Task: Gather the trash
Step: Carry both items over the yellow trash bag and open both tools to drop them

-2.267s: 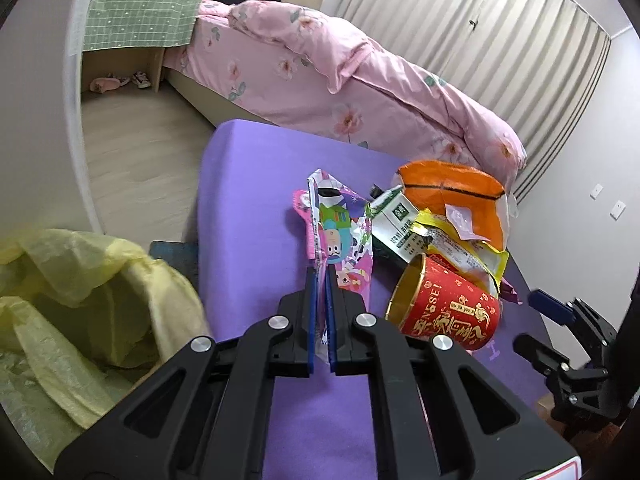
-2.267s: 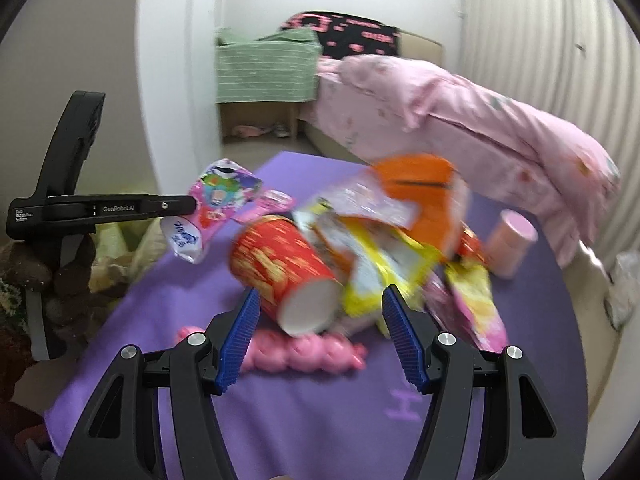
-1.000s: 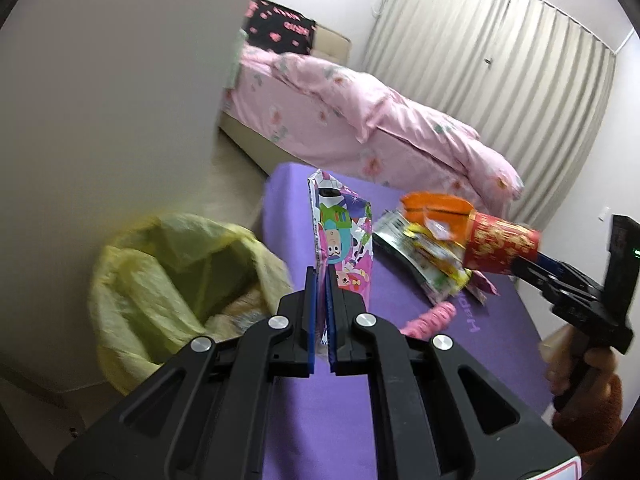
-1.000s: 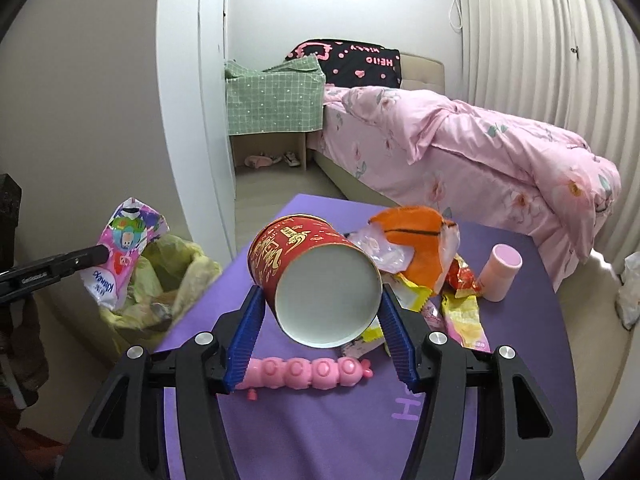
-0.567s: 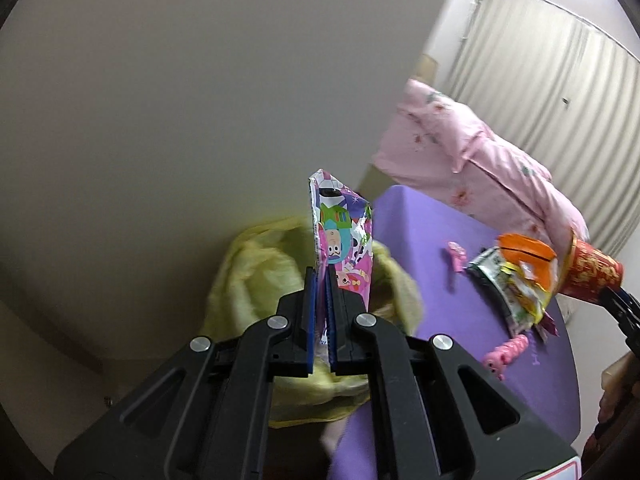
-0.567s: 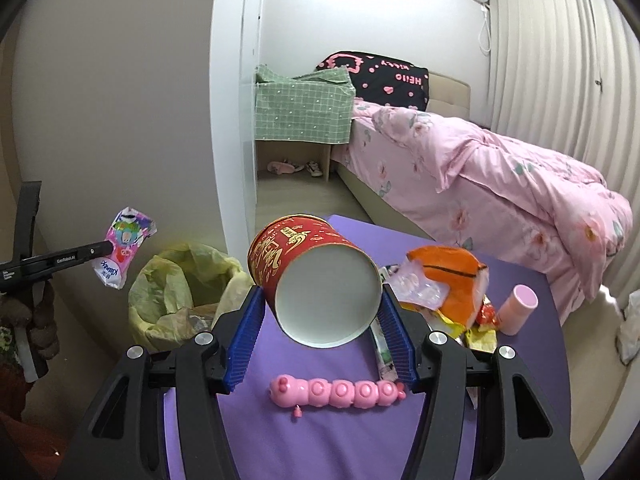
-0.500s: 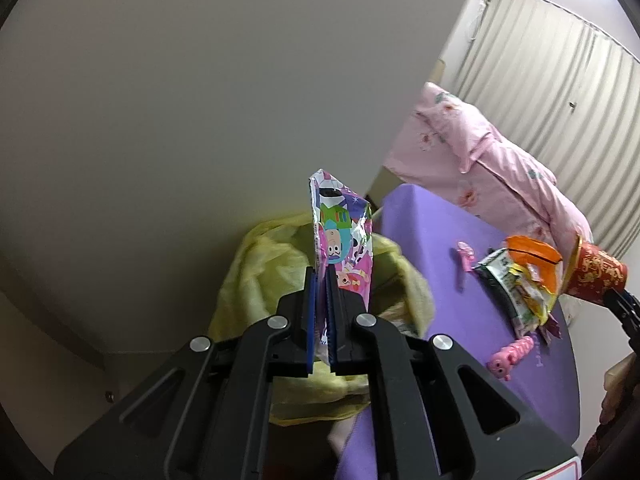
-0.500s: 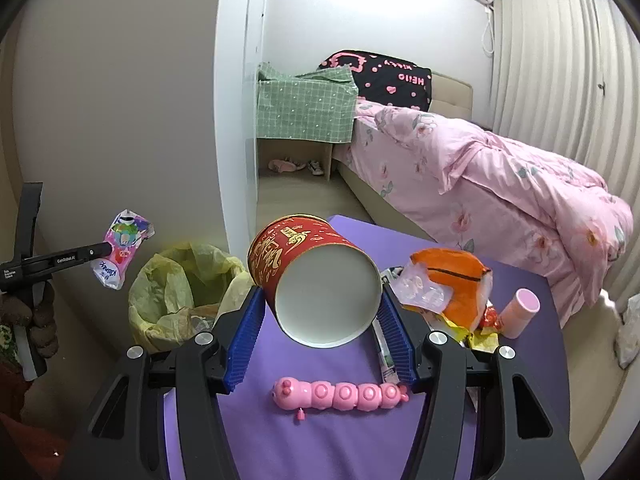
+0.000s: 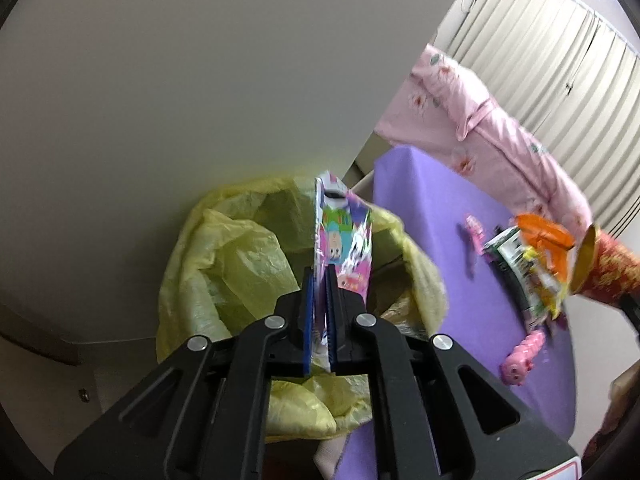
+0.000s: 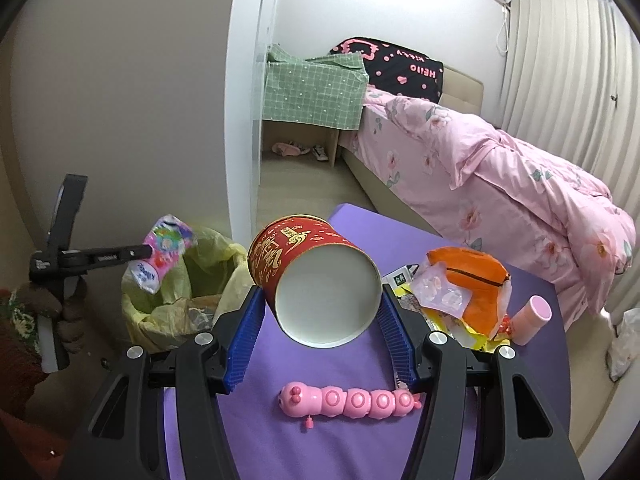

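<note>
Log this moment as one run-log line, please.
left claw: shut on snack wrapper, above yellow trash bag | right claw: shut on red cup, over purple table

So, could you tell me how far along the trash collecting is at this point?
Some scraps already lie in the yellow bin bag. In hand: the left gripper holds a colorful wrapper over the bag, and the right gripper holds a red cup. Left on the purple table: the wrapper pile; the pink bottle and pink toy may stay.
</note>
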The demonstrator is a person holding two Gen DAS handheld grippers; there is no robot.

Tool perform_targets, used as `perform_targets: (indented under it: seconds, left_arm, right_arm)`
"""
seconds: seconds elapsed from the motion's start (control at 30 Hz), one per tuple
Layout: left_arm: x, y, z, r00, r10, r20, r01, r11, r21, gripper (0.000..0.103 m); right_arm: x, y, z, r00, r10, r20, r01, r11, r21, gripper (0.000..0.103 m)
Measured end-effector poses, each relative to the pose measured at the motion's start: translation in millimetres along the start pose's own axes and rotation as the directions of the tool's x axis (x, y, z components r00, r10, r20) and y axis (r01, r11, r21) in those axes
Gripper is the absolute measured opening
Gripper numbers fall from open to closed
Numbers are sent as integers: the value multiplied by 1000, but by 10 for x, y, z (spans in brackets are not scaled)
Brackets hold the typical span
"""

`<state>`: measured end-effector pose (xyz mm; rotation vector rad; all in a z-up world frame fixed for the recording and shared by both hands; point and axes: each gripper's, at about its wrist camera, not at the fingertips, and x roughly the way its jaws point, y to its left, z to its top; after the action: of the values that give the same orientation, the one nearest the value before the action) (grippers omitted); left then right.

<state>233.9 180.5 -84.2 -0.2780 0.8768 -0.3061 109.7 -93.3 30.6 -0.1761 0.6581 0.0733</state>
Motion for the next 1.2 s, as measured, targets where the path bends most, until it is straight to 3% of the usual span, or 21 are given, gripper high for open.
perform_targets:
  seconds: [0.07,0.17,0.33,0.47,0.63,0.8,0.9,1.0,1.07,1.2]
  left_arm:
    - [59,25,-26,1000,-5,-14,5,1000,-8,29]
    - [13,94,-67,1000,-7,-3,7,999,-35,36]
    - [-331,269,-103,993,86,86,-80,994,-72,43]
    - [-754,384,-158,965,157,211,-138,985,-104,49]
    - [-1048,419,-207,942,194,272,-171,979,-108,51]
    - [-1151,432,-218,935,195,297,-167,979,-118,52]
    - [-1141,473,-230,932,196,304,-160,977,-140,53]
    - [-1087,485,-225,940,180,292,-144,980,-141,56]
    - [-1025,451,-201,945,171,280,-139,982,-131,56]
    - [-930,402,-176,950,160,266,-131,983,-125,57]
  right_arm:
    - [48,-13,11,1000,1,-10,-1,1000,8,54]
    - [121,-21,47,1000,23,-19,-22,1000,18,54]
    - [275,154,146,995,102,-22,-102,995,-8,55]
    - [505,467,259,982,183,-33,-185,980,-77,55]
    - [968,916,352,965,240,-101,-253,957,-139,55]
    - [1308,1255,379,943,298,-149,-322,931,-171,55]
    - [1506,1406,353,914,358,-191,-391,904,-173,55]
    - [1745,1458,313,839,468,-279,-512,852,-110,56]
    - [1811,1458,294,854,443,-274,-486,867,-109,64]
    - [1765,1336,294,873,432,-227,-465,877,-118,64]
